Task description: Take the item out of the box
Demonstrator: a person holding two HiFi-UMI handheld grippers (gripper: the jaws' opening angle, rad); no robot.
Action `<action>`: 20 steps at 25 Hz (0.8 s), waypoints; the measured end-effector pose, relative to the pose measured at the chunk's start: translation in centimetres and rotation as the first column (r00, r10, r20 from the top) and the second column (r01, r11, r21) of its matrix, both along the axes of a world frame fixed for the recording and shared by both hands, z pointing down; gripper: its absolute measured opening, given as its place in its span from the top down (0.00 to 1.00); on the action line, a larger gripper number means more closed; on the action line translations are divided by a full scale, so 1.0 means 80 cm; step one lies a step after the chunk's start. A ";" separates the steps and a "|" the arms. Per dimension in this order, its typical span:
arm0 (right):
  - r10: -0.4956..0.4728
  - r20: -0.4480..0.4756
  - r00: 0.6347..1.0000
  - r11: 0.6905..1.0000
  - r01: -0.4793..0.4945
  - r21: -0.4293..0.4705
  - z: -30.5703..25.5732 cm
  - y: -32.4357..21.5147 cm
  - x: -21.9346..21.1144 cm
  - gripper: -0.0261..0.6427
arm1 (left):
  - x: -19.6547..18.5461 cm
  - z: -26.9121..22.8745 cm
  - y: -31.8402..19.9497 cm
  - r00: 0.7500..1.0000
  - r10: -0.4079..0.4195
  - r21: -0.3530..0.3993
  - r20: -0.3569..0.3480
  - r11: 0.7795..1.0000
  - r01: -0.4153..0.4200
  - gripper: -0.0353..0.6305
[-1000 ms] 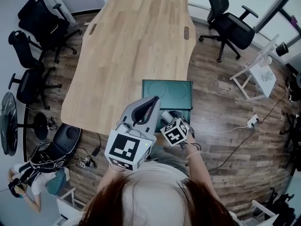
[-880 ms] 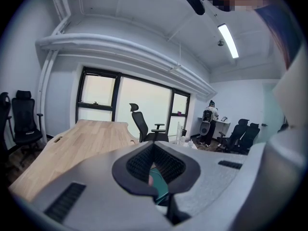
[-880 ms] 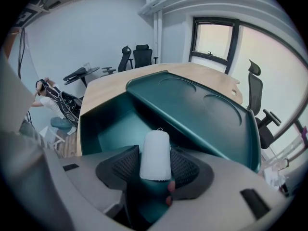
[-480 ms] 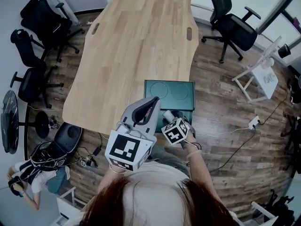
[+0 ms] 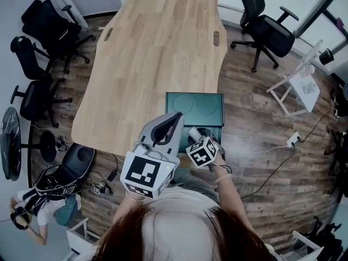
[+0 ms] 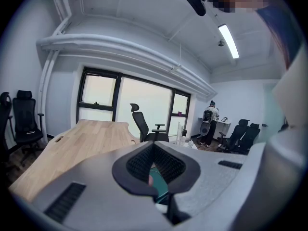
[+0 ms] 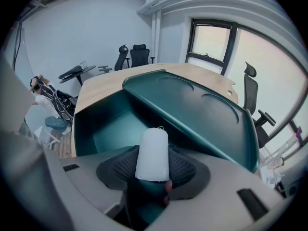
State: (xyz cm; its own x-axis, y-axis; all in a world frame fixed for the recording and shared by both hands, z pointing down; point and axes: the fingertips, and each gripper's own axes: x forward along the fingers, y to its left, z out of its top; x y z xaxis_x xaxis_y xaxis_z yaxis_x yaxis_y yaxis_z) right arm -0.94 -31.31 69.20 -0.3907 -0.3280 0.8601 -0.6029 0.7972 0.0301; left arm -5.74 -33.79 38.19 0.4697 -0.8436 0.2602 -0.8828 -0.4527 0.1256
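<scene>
Teal box (image 5: 213, 130), hinged lid (image 5: 194, 105) thrown back; head view. It stands at the near right corner of the pale wood tabletop (image 5: 157, 48), close to the person, likely so both tools reach it.
- Right gripper (image 5: 193, 133): lowered at the box's open mouth, a white item (image 5: 194, 131) showing at its tip.
- Left gripper (image 5: 175, 118): raised beside the box, touching nothing; probably parked clear of the lift.
- Surroundings: dark plank floor (image 5: 261, 124), black office chairs (image 5: 266, 29) around the tabletop, which carries nothing else.

Left gripper view.
- Fingers (image 6: 139, 165) pressed together with nothing between them, pointed level across the tabletop (image 6: 72, 143).
- Room: white walls, a wide window (image 6: 130, 107), a strip ceiling light (image 6: 228, 40), more chairs beyond.

Right gripper view.
- Fingers (image 7: 120, 167) pinch the white item (image 7: 153, 153) by its lower part; its rounded top stands upright and free between them. The upright hold suits a straight lift.
- Box (image 7: 110, 129): the teal cavity lies directly beyond the item and looks otherwise bare; the lid (image 7: 192, 105) slopes away on the right, with two round recesses.
- Position of the item: at the box's mouth. Whether it has cleared the rim cannot be told.
- Judgement: grasp made, removal under way; the lid's edge is the nearest thing to snag.
</scene>
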 end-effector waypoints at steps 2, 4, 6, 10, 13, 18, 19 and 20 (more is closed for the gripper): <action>0.013 0.010 1.000 1.000 -0.013 0.001 -0.003 0.000 0.001 0.66 | -0.002 -0.001 0.000 1.000 -0.002 0.001 0.000 1.000 0.002 0.94; 0.027 0.026 0.999 1.000 -0.027 0.001 -0.008 -0.001 0.001 0.66 | -0.003 -0.001 0.001 1.000 -0.002 0.003 0.001 1.000 0.002 0.94; 0.045 0.046 0.998 0.999 -0.045 0.004 -0.014 -0.001 0.000 0.66 | -0.005 -0.002 0.002 1.000 -0.002 0.006 0.002 1.000 0.002 0.94; 0.089 0.086 0.992 0.996 -0.090 0.002 -0.027 0.001 0.000 0.66 | -0.007 -0.006 0.010 1.000 0.005 0.016 -0.001 1.000 -0.005 0.94; 0.119 0.124 0.985 0.993 -0.118 -0.010 -0.038 0.004 -0.001 0.66 | -0.008 -0.009 0.015 1.000 0.009 0.026 -0.004 1.000 -0.009 0.94; 0.136 0.141 0.981 0.990 -0.141 0.023 -0.054 0.012 0.002 0.66 | -0.009 -0.014 0.030 1.000 0.015 0.042 -0.015 0.999 -0.015 0.94; 0.145 0.148 0.978 0.988 -0.151 0.031 -0.058 0.012 0.003 0.66 | -0.009 -0.015 0.033 1.000 0.017 0.045 -0.017 0.999 -0.017 0.94; 0.155 0.158 0.975 0.986 -0.163 0.039 -0.062 0.012 0.004 0.66 | -0.009 -0.016 0.035 1.000 0.020 0.047 -0.019 0.999 -0.019 0.94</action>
